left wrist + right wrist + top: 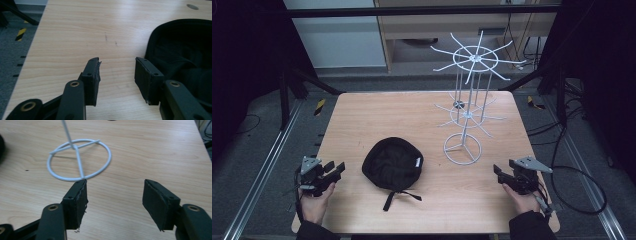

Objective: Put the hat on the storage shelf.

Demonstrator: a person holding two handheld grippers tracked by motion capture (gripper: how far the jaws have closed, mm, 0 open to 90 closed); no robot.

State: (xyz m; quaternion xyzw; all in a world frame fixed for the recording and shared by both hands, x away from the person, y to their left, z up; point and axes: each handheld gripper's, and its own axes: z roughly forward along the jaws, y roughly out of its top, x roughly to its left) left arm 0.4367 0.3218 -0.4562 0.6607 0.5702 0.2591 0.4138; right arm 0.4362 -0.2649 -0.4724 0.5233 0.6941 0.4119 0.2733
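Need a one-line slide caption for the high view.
Two open hand-held grippers, left and right, flank a black cap and white wire stand on a wooden table.

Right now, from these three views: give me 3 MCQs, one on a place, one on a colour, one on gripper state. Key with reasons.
1. The black cap lies:
A. on the rack
B. on the table, left of the rack's base ring
C. on the floor

2. The wire rack is:
A. white
B. red
C. black

3. The left gripper and right gripper are:
A. both shut
B. both open
C. one holding the cap

Key: B, the cap rests on the wooden table beside the ring; A, its wires look white; B, each gripper's jaws stand apart over bare wood.
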